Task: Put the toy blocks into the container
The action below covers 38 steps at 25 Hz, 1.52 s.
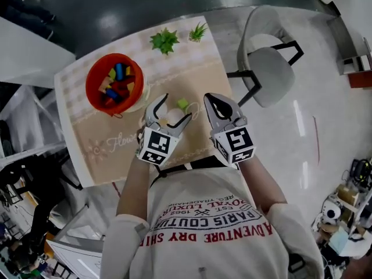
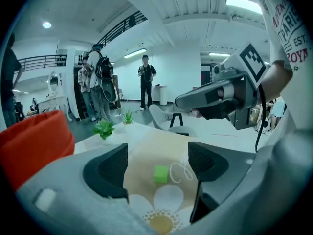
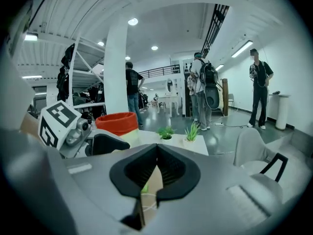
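— What does the head view show?
— The orange container (image 1: 91,89) stands on the table (image 1: 200,74), with several coloured blocks (image 1: 118,83) in it. One green block (image 1: 182,104) lies on the table to the right of the container, well apart from it. The left gripper (image 1: 176,107) hangs over that block with its jaws spread. The right gripper (image 1: 210,99) is further right of the container, its jaws drawn together. Two plants (image 1: 164,40) stand beyond the container, to its right.

— And the left gripper view?
— Its jaws stand wide apart with nothing clamped. The green block (image 2: 161,174) rests on the table in the gap between them, touching neither. The container (image 2: 36,141) fills the left edge, and the block is well to its right. The right gripper reaches in from the upper right.

— The right gripper view?
— The jaws are clenched, with only a thin slit left between them, and they grip nothing. A sliver of green shows through the slit. The container (image 3: 116,123) stands to the left beyond the jaws, with the plants just to its right. People (image 3: 203,89) stand on the floor far behind.
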Available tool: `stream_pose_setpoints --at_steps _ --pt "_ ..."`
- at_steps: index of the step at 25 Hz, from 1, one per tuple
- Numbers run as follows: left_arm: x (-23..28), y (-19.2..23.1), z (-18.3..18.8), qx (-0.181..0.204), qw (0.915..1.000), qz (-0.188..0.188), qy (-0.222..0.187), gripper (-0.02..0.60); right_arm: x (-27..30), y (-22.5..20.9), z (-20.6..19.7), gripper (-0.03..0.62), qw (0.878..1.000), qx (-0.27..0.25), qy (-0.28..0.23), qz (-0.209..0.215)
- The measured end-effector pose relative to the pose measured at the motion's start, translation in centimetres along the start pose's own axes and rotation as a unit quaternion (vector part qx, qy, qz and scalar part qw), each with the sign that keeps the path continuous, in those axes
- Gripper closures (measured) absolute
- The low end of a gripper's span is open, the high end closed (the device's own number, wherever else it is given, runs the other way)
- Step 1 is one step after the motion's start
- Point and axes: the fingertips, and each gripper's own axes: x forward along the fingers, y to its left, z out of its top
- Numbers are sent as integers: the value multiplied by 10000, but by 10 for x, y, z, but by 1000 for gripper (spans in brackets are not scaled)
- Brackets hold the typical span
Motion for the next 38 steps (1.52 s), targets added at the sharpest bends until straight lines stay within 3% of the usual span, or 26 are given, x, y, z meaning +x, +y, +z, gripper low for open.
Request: stream_pose_setpoints --at_steps 11,16,19,23,27,38 --pt "55 -4 -63 -258 9962 -311 776 198 3 -25 -44 592 9986 328 333 -232" --pt "71 -7 -78 -279 9932 -453 1035 270 1 -33 -59 592 9975 442 441 -336" --pt "74 -6 -83 -229 9927 -403 1117 364 -1 -36 -64 592 9970 469 476 -387" --pt "73 -5 -82 -226 9932 -355 1085 416 -4 -37 -63 592 9969 453 477 -436" --pt "67 -6 -74 -232 9941 -363 994 419 -5 -32 -56 592 9974 392 425 -420" --pt "11 19 3 -58 9997 130 178 419 -3 -4 -2 592 9998 61 -13 -180"
